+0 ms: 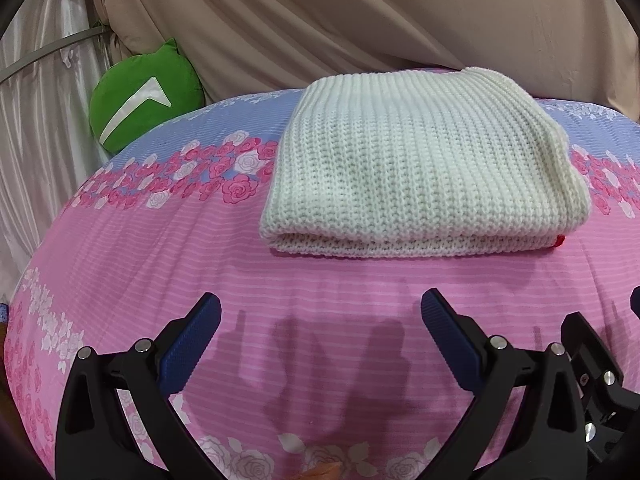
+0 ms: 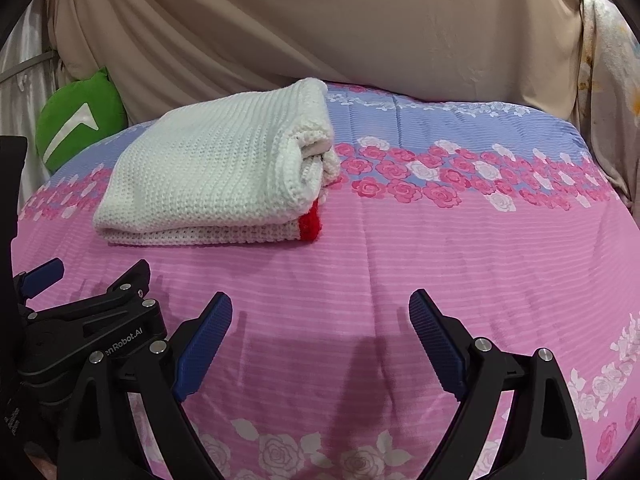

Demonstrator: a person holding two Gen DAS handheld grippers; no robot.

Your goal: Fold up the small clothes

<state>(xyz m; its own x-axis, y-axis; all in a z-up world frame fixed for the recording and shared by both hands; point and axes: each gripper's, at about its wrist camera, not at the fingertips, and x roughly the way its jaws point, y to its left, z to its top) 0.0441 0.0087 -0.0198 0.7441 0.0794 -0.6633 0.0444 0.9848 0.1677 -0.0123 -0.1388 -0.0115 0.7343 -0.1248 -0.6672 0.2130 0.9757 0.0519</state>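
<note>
Holding both grippers spread wide and empty, we had the left gripper (image 1: 320, 320) and right gripper (image 2: 320, 316) low over the pink floral bedsheet (image 2: 460, 264), side by side. The white knit garment (image 1: 412, 176) lay folded on the sheet ahead, clear of both, a red trim (image 2: 309, 222) showing at its right corner. A green cushion (image 1: 140, 96) sat behind, against the beige drape (image 2: 320, 20).

Pink rose-print bedsheet (image 2: 460, 264), green cushion (image 1: 140, 96) — beige drape (image 2: 320, 20) behind
</note>
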